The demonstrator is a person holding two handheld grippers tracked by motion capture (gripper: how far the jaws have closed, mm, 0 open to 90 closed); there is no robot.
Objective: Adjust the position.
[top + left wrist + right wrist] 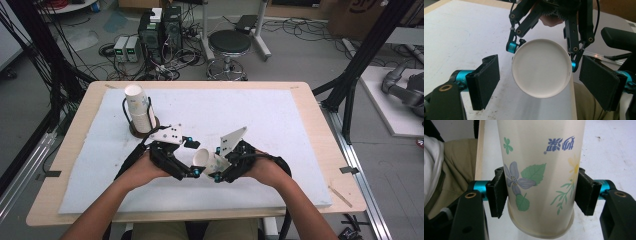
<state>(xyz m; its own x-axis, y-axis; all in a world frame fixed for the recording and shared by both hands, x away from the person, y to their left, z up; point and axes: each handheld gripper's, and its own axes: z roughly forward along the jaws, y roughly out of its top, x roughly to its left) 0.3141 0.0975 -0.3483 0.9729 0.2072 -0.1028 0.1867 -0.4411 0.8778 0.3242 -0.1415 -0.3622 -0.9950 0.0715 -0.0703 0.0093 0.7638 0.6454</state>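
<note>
— Where is the paper cup now?

— It sits clamped in the right hand-held gripper, above the white mat on the counter, near the person's edge. In the right gripper view both black pads press on the flowered wall of the cup, one on each side, close to its rim.

— And which way does it point?

— It is tipped on its side, with the open mouth turned toward the left hand-held gripper. In the left gripper view the round white rim of the cup faces the camera and lies between the two jaws.

— Does the left one hold it too?

— No. Its jaws stand wide, one on either side of the rim, with a clear gap on each side; the pads do not touch the cup.

— Anything else on the counter?

— A stack of paper cups stands tilted in a dark wire holder at the far left of the mat, well apart from both hands.
</note>
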